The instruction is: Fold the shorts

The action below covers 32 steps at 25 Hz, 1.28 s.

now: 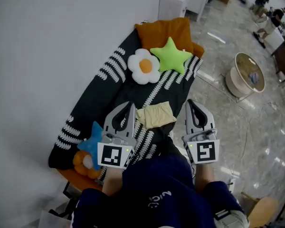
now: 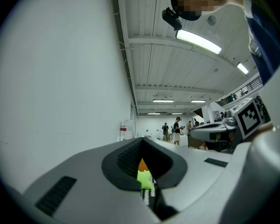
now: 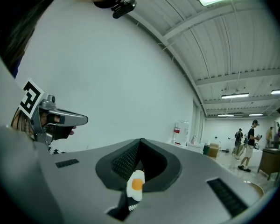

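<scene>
On the striped black-and-white cover [image 1: 109, 80], the cream shorts [image 1: 155, 115] lie as a small flat packet between the left gripper [image 1: 130, 106] and the right gripper [image 1: 190, 103]. Both sets of jaws are closed tight on nothing. What are the risks? — A

The packet looks loose. Closed jaws brushing an edge would likely push a fold open or slide it across the cover. Pinching only the top layer would probably lift it and undo the fold. The cover looks soft, so a low grab could catch it too. — B

Any writing? — A

The square marker [image 1: 110, 155] on each gripper cube is a pattern only. The pale lettering [image 1: 159, 201] on the person's dark blue top is illegible. No brand is visible on the shorts. — B
</scene>
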Each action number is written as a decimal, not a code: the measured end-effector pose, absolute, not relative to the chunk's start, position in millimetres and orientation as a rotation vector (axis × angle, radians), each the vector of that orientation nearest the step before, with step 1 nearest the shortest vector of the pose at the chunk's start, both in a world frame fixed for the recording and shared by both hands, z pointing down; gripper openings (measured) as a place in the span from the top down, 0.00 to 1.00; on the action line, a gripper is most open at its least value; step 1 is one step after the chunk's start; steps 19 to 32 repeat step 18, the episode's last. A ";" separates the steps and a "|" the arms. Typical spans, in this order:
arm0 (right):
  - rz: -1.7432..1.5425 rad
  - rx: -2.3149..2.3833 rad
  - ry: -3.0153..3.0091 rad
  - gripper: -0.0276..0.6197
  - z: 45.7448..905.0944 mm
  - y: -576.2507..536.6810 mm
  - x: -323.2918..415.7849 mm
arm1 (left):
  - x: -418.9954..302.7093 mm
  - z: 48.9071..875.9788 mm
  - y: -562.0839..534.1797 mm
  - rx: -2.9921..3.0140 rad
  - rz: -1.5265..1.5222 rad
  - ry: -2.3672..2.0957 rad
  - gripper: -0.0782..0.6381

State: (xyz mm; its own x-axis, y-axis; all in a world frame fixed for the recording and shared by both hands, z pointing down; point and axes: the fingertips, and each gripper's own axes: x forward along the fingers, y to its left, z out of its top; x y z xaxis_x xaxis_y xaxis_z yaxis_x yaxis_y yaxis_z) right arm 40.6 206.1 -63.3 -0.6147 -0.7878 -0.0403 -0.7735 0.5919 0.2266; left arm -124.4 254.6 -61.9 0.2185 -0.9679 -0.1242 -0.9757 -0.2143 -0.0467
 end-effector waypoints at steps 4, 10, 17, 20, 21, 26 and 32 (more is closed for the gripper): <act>-0.339 1.348 -2.735 0.95 -57.5 206.9 40.1 | -126.1 -59.7 254.1 -2.361 0.092 1.896 0.89; -0.363 1.344 -2.713 0.95 -54.0 208.6 37.6 | -127.9 -58.5 256.3 -2.397 0.114 1.892 0.89; -0.389 1.314 -2.725 0.95 -48.6 218.2 29.8 | -128.9 -55.0 258.8 -2.410 0.121 1.875 0.89; -0.396 1.311 -2.726 0.95 -48.0 219.4 28.3 | -129.4 -53.9 258.9 -2.414 0.127 1.875 0.89; -0.396 1.311 -2.726 0.95 -48.0 219.4 28.3 | -129.4 -53.9 258.9 -2.414 0.127 1.875 0.89; -0.396 1.311 -2.726 0.95 -48.0 219.4 28.3 | -129.4 -53.9 258.9 -2.414 0.127 1.875 0.89; -0.396 1.311 -2.726 0.95 -48.0 219.4 28.3 | -129.4 -53.9 258.9 -2.414 0.127 1.875 0.89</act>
